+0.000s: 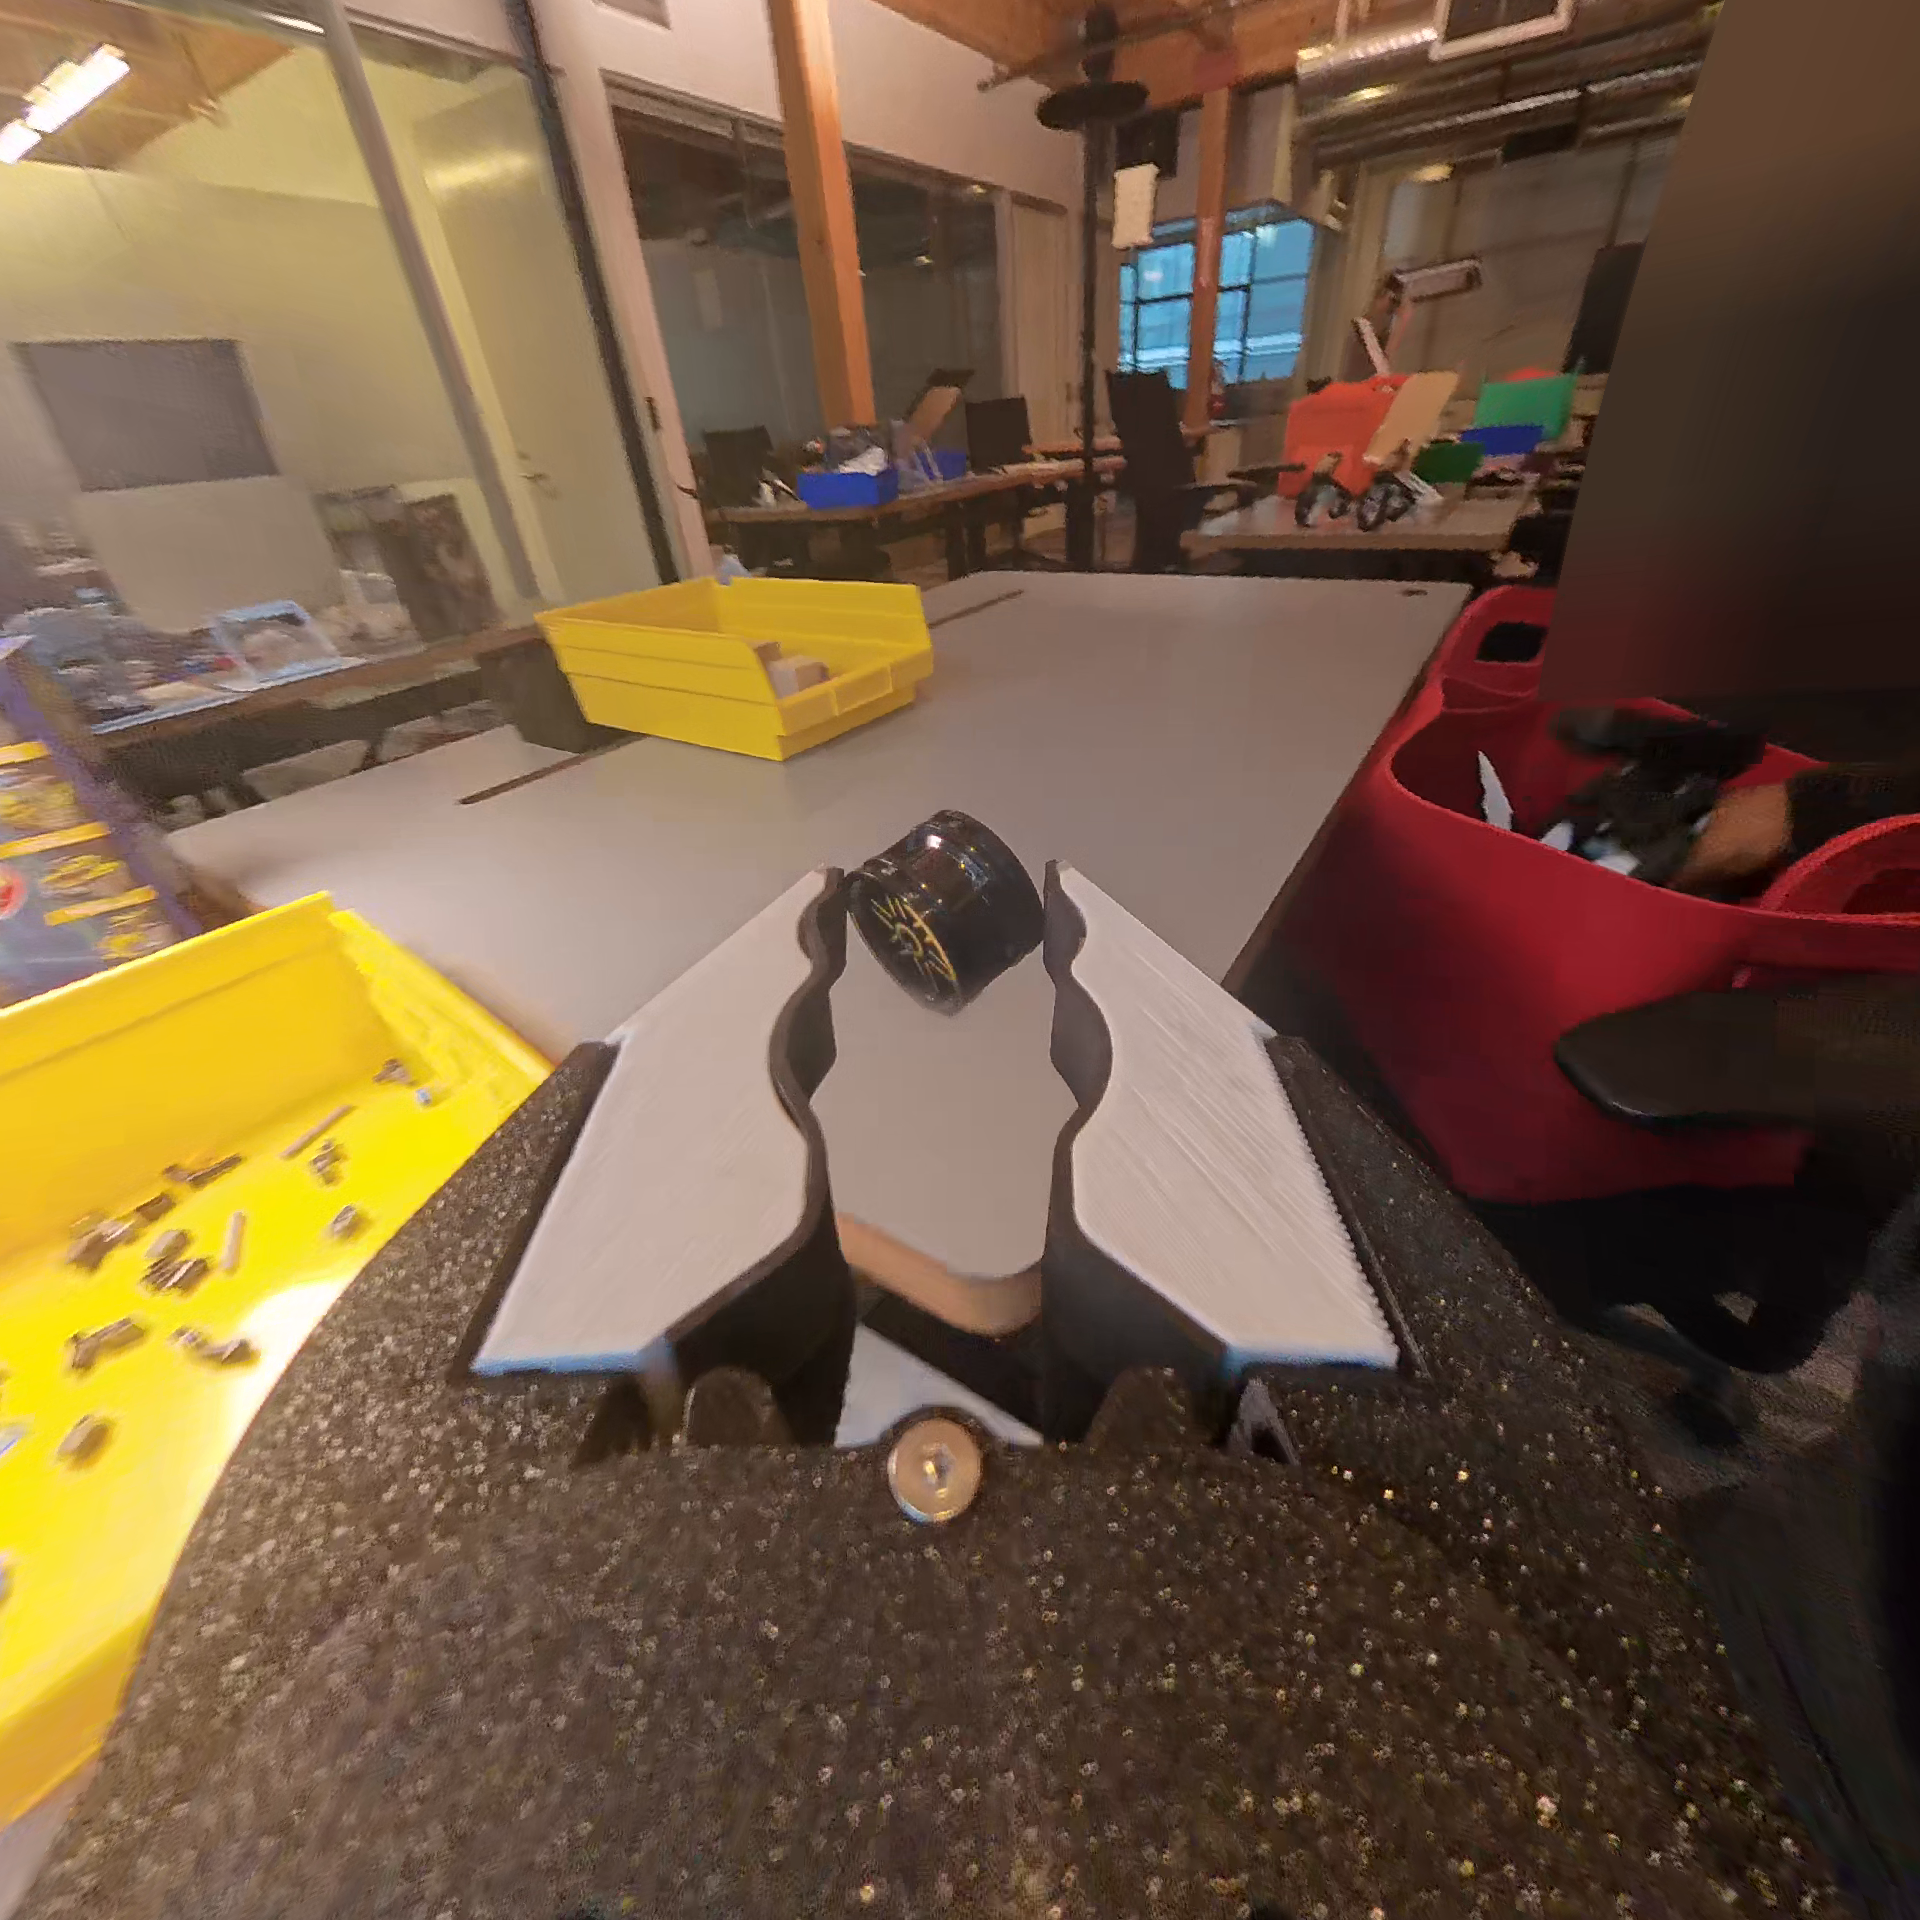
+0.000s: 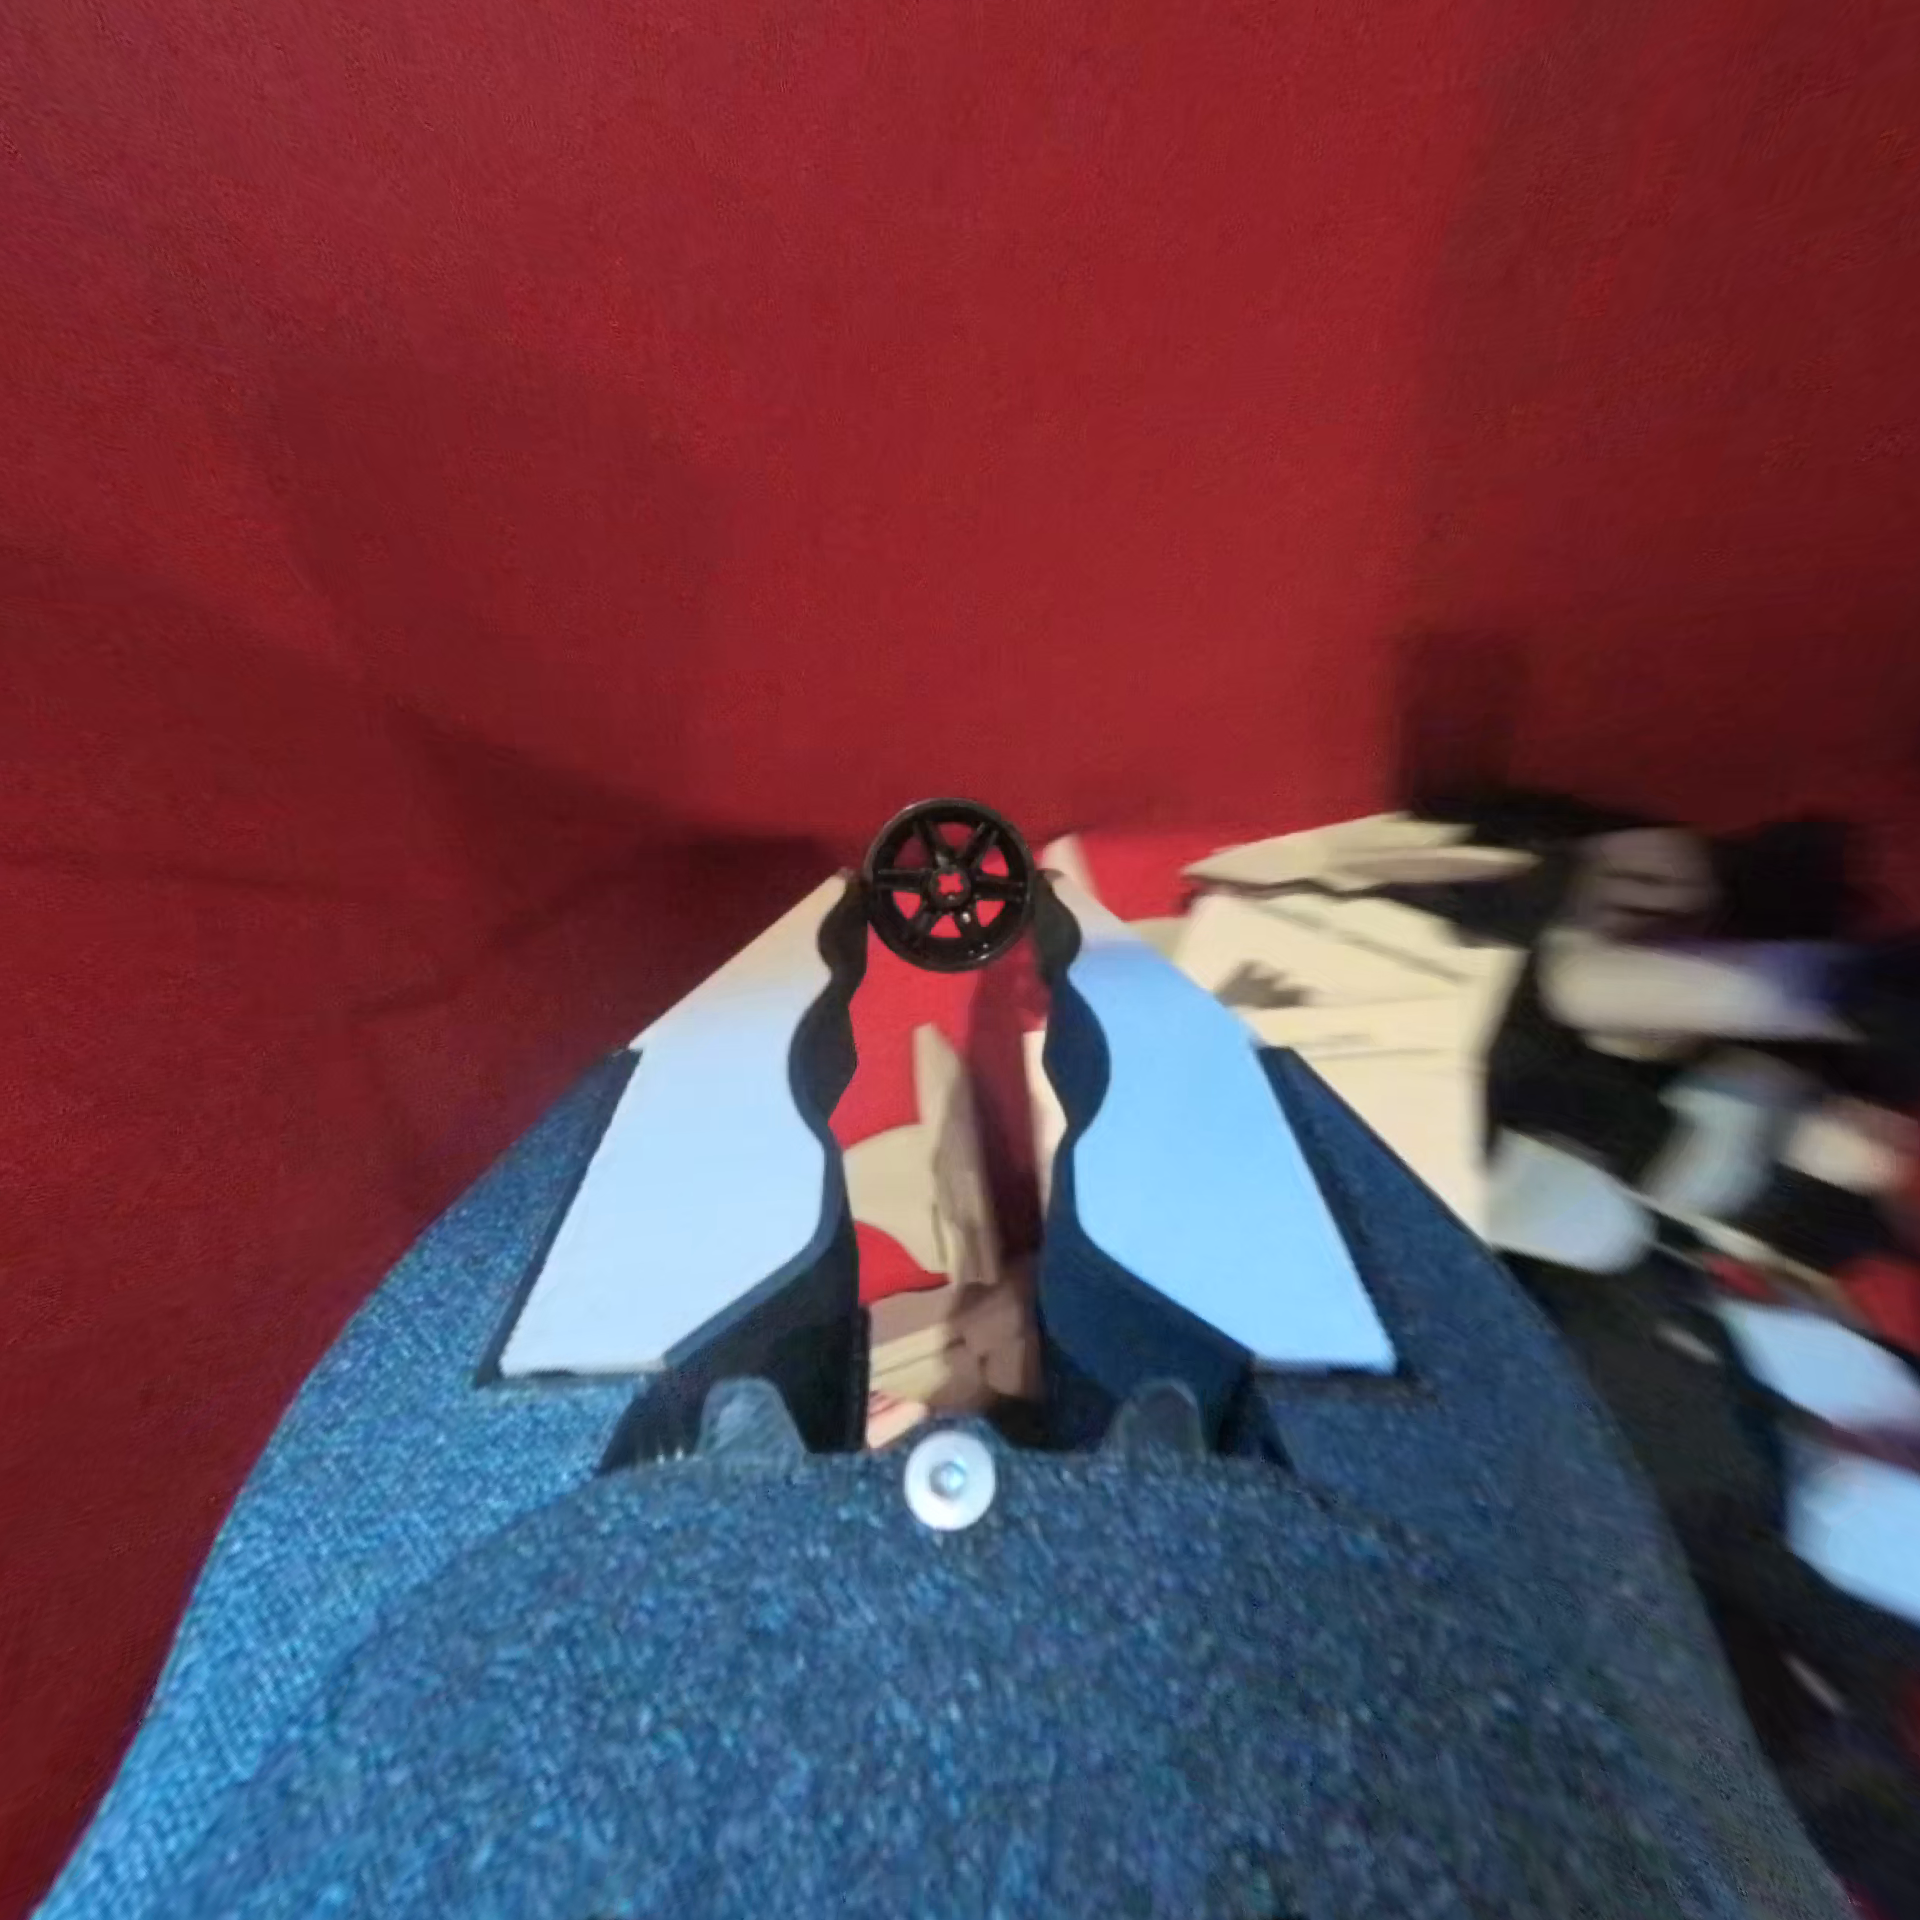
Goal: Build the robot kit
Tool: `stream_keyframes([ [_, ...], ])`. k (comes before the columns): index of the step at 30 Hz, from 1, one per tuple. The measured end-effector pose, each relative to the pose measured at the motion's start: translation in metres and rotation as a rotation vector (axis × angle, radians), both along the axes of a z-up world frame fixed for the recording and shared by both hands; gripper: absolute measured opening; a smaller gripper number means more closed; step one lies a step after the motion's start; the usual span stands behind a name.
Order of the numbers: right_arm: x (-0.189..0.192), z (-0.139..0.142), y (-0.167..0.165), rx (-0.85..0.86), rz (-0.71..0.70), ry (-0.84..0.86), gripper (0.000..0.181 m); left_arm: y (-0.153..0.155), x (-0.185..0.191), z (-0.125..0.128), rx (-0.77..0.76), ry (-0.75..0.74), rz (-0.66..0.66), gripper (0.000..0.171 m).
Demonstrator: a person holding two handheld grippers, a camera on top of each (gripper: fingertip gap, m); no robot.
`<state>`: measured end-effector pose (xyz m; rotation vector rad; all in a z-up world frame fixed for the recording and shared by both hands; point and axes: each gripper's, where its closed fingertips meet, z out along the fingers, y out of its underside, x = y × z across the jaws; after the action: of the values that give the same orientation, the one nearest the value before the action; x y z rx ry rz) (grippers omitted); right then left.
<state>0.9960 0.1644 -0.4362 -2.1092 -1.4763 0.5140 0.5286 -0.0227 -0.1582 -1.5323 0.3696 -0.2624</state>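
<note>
**Jaws pinching two black wheels**

Jaws of the left gripper (image 1: 943, 902) pinch a glossy black plastic wheel with gold spokes (image 1: 943, 912) above the smooth grey bench (image 1: 1091, 727). Right gripper (image 2: 948, 902) jaws pinch a six-spoked black plastic wheel rim (image 2: 945, 900) inside the red fabric tub (image 2: 727, 416).

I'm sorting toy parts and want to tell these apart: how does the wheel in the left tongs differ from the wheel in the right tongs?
The wheel with the gold spokes is a wide drum; the six-spoke wheel looks a slimmer rim and is all black.
The gold-spoked one sits tilted in the left tongs above the grey table; the six-spoked one faces the camera squarely in the right tongs inside the red tub.
Both are black wheels pinched at the tips.
</note>
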Motion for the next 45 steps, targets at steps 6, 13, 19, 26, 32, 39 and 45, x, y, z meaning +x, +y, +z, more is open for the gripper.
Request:
stream_keyframes([
  [6,-0.05,0.215,0.003,0.403,-0.156,0.155,0.032,-0.076,-0.094,-0.008,0.029,-0.067,0.18,0.037],
  [13,-0.338,0.281,-0.123,0.342,0.104,0.457,0.032,-0.184,-0.236,-0.024,0.067,-0.078,0.301,0.037],
  [19,-0.573,0.262,-0.223,0.216,0.351,0.569,0.032,-0.246,-0.364,-0.027,0.126,-0.018,0.265,0.037],
  [26,-0.713,0.257,-0.281,0.16,0.471,0.617,0.032,-0.295,-0.473,-0.023,0.183,-0.123,0.287,0.037],
  [32,-0.752,0.278,-0.313,0.112,0.543,0.762,0.032,-0.329,-0.489,-0.018,0.115,-0.136,0.393,0.037],
  [39,-0.797,0.266,-0.343,0.033,0.529,0.878,0.032,-0.328,-0.5,-0.038,0.005,-0.058,0.413,0.037],
  [45,-0.81,0.219,-0.351,-0.009,0.449,0.8,0.032,-0.281,-0.487,-0.073,-0.074,0.019,0.295,0.037],
])
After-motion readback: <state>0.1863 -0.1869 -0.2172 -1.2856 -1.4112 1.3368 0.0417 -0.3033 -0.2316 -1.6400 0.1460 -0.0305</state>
